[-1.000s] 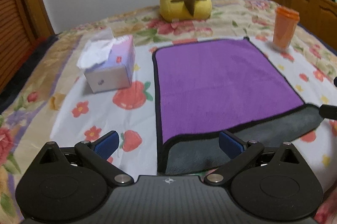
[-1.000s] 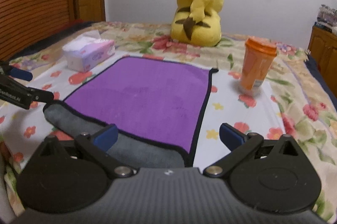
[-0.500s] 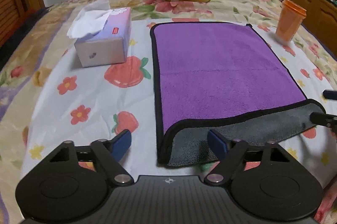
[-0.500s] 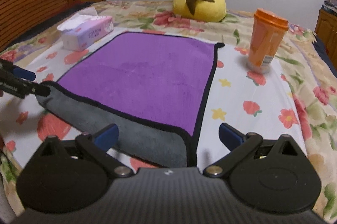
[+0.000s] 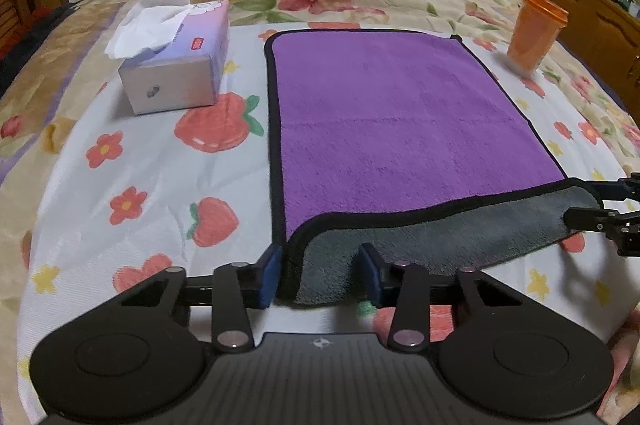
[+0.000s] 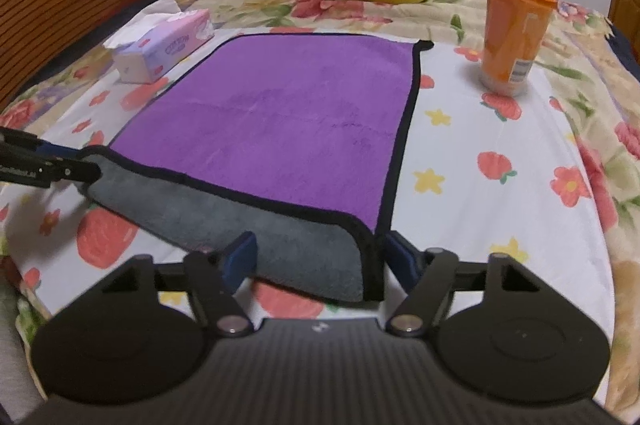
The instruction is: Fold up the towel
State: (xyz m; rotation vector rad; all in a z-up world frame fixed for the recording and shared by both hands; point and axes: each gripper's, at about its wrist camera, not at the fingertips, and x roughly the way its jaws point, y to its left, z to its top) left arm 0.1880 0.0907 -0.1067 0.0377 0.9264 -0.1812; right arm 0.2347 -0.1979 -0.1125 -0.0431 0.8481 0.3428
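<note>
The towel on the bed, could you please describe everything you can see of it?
The towel is a plush rectangle, purple on top and grey underneath, edged in black piping. It lies mostly flat on the floral bedsheet, between the tissue box and the orange cup. Its near edge is turned over, showing a grey strip. The left gripper and right gripper each straddle a near corner, jaws not yet closed.

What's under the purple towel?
The purple towel with black trim lies flat on the white strawberry-print bedsheet. Its near edge is flipped over, showing its grey underside. Anything else beneath the flat part is covered, so I cannot tell.
</note>
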